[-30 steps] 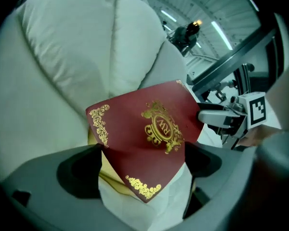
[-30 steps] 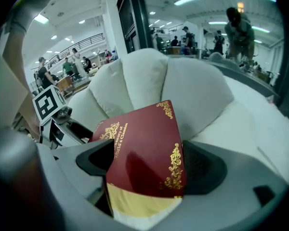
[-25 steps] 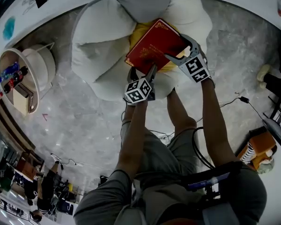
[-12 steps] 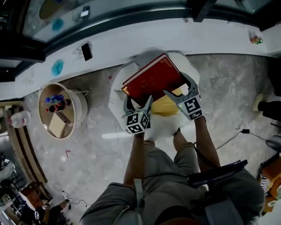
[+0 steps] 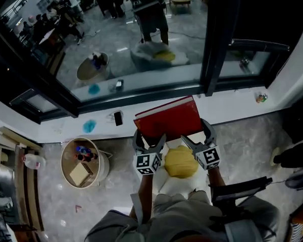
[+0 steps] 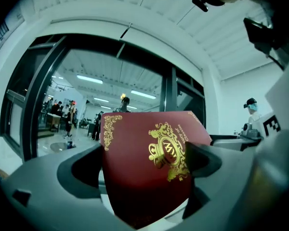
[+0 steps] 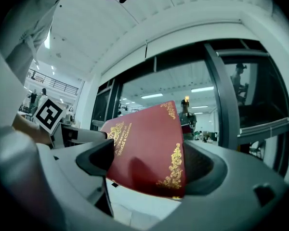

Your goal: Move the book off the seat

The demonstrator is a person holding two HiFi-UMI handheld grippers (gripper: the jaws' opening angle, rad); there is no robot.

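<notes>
Two claws hold the red book [image 5: 167,119] up in the air. We have our left claw [image 5: 149,141] clamped on its near left corner and our right claw [image 5: 196,137] clamped on its near right edge. The book is clear of the white seat [image 5: 174,185] and its yellow cushion [image 5: 180,162], which lie below between our arms.

In the head view the white seat [image 5: 166,184] is largely hidden behind the red book [image 5: 167,120] and yellow cushion [image 5: 181,161], the round tub [image 5: 102,169] holds things too small to tell, and the cover's gold lettering [image 6: 182,131] is too blurred to read.
</notes>
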